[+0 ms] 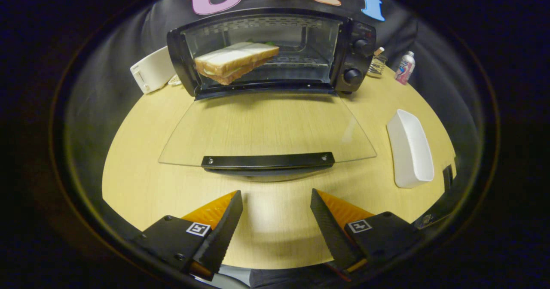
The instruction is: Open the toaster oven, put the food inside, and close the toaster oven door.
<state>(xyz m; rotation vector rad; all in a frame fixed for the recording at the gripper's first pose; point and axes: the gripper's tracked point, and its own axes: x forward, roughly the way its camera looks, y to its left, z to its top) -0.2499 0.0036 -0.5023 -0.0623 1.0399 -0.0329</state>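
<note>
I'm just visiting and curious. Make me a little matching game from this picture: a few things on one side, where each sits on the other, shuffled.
Things:
1. sandwich
2. glass door
3. white dish
4. tongs

Places or states:
A. on the table, right of the door
B. open, nothing between the fingers, just short of the door handle
C. inside the toaster oven
D. folded down flat over the table

Pairs: 1-C, 2-D, 3-A, 4-B
</note>
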